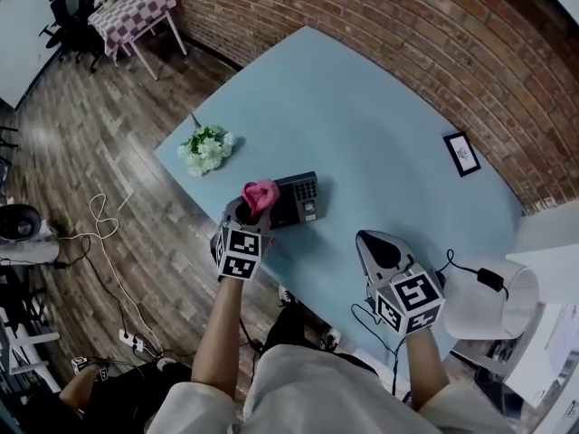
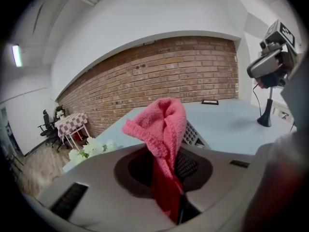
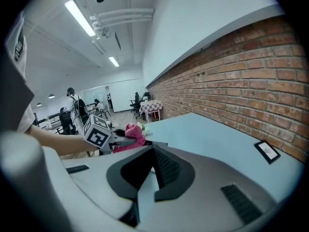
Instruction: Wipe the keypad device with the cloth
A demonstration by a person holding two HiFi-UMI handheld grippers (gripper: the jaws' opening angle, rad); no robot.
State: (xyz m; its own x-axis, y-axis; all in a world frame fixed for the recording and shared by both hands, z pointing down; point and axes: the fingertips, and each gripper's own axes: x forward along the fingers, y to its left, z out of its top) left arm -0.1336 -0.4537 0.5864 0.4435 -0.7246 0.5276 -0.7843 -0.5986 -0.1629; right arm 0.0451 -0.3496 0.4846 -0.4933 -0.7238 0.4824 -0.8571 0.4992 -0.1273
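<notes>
A black keypad device (image 1: 296, 199) lies near the front-left edge of the light blue table (image 1: 380, 143). My left gripper (image 1: 253, 208) hangs just over its left end, shut on a pink cloth (image 1: 261, 194) that bunches up out of the jaws. The left gripper view has the cloth (image 2: 164, 129) filling the middle, with the keypad device (image 2: 193, 134) behind it. My right gripper (image 1: 383, 250) hovers over the table's front edge to the right, its jaws closed with nothing between them. The right gripper view catches the left gripper (image 3: 120, 140) and the cloth (image 3: 129, 137).
White flowers (image 1: 207, 148) lie at the table's left corner. A small framed picture (image 1: 461, 153) sits by the brick wall. A white lamp (image 1: 493, 297) with a black cable stands at the right. Cables run across the wooden floor on the left.
</notes>
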